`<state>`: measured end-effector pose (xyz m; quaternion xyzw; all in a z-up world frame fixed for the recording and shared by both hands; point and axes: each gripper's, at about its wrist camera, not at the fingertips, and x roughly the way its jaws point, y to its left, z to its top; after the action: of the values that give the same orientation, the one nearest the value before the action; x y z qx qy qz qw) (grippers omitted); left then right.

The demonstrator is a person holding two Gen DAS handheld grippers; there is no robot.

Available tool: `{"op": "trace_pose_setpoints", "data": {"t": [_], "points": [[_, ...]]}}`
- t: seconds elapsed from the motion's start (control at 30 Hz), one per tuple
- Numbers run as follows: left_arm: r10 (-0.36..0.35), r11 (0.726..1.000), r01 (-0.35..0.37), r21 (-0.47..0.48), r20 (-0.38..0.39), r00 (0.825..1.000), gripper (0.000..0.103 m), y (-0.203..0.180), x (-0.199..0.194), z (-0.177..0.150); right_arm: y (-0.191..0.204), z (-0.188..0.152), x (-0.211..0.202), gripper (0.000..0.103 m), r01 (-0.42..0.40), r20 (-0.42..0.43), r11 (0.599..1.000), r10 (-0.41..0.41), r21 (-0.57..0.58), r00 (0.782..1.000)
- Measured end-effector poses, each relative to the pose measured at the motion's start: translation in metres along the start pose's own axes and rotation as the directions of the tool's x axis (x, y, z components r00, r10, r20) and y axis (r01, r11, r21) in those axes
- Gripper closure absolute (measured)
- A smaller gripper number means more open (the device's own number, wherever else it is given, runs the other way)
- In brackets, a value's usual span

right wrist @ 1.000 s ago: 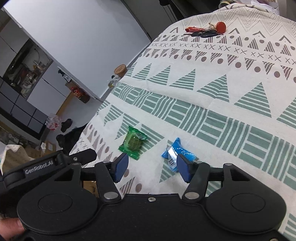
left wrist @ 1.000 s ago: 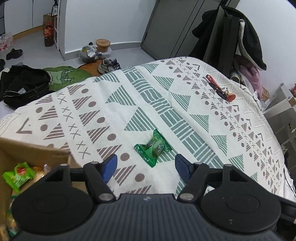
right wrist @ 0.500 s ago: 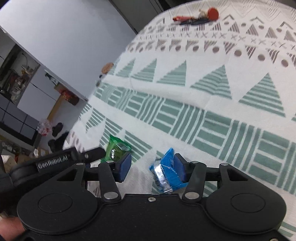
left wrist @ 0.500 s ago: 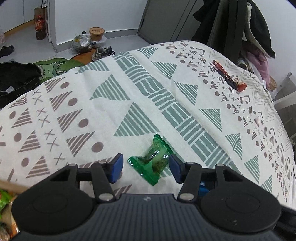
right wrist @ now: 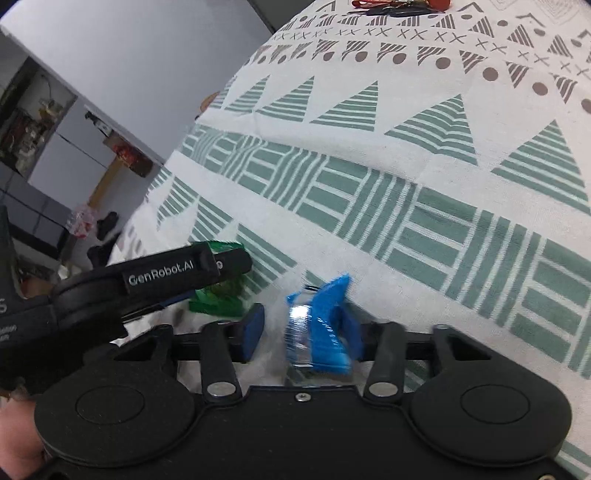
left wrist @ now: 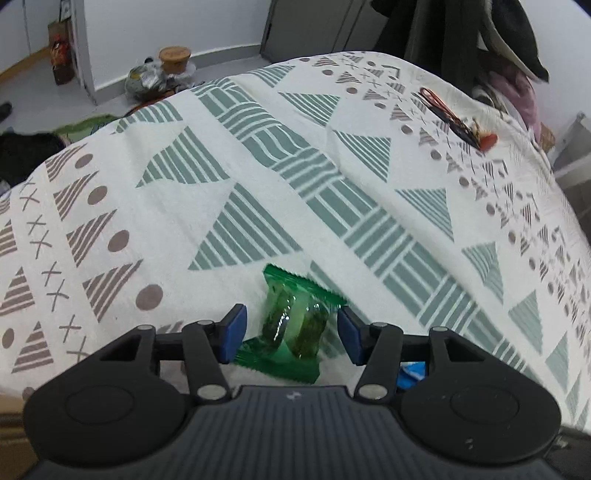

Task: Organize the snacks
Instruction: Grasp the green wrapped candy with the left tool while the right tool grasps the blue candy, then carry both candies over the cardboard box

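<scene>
The crinkled green plastic snack packet (left wrist: pixel 295 325) is straddled by the parted left gripper (left wrist: pixel 291 332), long axis toward 12 o'clock (right gripper (right wrist: pixel 301 332) likewise parted about the blue foil packet (right wrist: pixel 321 328))

**A lived-in room of a home**

A cloth with a triangle-and-dot pattern (left wrist: pixel 258 177) covers a soft, rounded surface, perhaps a bed or a table. Dark coats and a pink garment (left wrist: pixel 480 48) hang at its far side. On the floor lie a crumpled foil bag (left wrist: pixel 146 82), a wooden-lidded jar (left wrist: pixel 174 59), a green mat (left wrist: pixel 86 127) and a dark bag (left wrist: pixel 22 155). A bunch of keys with a red fob (left wrist: pixel 458 122) rests on the cloth. Plain white walls and a grey door (left wrist: pixel 317 26) close it in.
</scene>
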<state>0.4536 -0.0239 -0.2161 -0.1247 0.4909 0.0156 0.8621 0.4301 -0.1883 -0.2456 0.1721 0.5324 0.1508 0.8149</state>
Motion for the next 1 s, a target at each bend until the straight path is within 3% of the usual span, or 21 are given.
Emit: {"op": "trace_pose_setpoints", "data": {"t": [0.07,0.17,0.47,1.0], "points": [[0.020,1.000,-0.020,0.008,-0.003,1.000,0.070,-0.001,-0.002,-0.004,-0.003,-0.001,0.000,0.075,-0.015,-0.010,1.000,0.015,0.019,1.000],[0.016,1.000,-0.016,-0.023,-0.012,1.000,0.073,0.003,-0.007,-0.004,-0.002,-0.003,-0.003,0.076,-0.011,-0.005,1.000,0.011,0.021,1.000],[0.044,0.997,-0.043,-0.056,0.017,0.999,0.074,0.013,-0.044,-0.017,0.006,-0.007,-0.025,0.076,-0.027,0.039,1.000,0.027,0.015,0.999],[0.086,0.992,-0.074,-0.100,0.121,0.989,0.074,0.021,-0.126,-0.039,0.040,-0.014,-0.072,0.076,-0.144,0.131,0.988,0.151,-0.064,0.980]]}}
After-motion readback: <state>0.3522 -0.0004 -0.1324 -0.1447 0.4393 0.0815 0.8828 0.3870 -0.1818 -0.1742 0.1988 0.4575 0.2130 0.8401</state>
